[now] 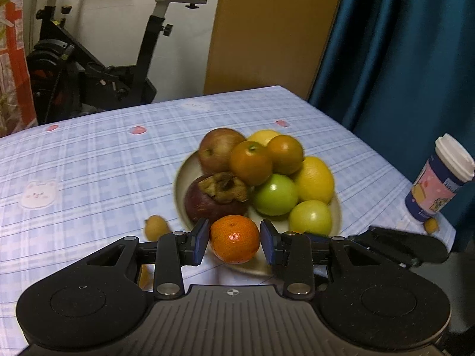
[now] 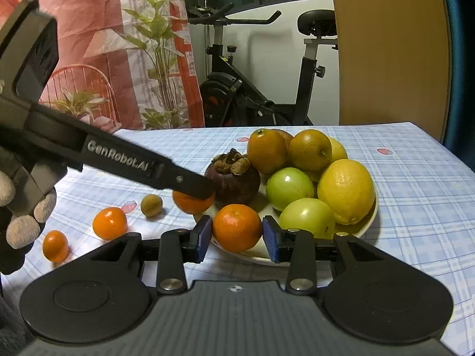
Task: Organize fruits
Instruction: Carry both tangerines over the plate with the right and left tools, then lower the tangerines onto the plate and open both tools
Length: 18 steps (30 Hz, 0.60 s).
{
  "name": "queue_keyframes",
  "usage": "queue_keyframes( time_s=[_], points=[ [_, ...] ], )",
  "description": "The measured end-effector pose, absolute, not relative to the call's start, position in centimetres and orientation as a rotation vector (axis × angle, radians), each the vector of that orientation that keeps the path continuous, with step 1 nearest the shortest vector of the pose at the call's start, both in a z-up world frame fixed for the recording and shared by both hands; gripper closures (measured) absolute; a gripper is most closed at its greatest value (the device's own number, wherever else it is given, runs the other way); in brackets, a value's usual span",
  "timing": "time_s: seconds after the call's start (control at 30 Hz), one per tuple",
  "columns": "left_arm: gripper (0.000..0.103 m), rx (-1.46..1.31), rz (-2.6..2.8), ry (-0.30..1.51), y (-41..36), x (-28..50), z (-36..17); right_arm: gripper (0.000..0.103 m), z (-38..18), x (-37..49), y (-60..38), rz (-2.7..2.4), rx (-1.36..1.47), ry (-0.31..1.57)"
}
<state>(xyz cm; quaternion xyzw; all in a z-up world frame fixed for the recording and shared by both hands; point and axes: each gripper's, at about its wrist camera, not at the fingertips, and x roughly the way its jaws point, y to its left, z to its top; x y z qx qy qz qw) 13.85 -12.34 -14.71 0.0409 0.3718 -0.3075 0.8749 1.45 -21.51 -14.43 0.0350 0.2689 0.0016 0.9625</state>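
In my right wrist view my left gripper (image 2: 194, 188) covers the top of a tangerine (image 2: 190, 203) left of centre, so I cannot tell the grip there. My gloved hand (image 2: 22, 207) is cut off at the left edge. In my left wrist view the plate (image 1: 181, 184) rim is blurred, and a small fruit (image 1: 431, 225) beside the cup (image 1: 439, 178) at right is too small to tell
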Motion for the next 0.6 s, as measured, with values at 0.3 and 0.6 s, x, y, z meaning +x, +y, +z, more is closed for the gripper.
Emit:
queue_keyframes(
  time_s=[0.3, 0.6],
  points=[
    [0.063, 0.099, -0.666, 0.795, -13.9, 13.8, -15.5, 0.063, -14.9, 1.7, -21.8, -0.019, 0.072, 0.557],
    [0.063, 0.094, -0.665, 0.809, -14.2, 14.0, -15.6, 0.062, -15.0, 1.7, -21.9, -0.02, 0.078, 0.558]
  ],
)
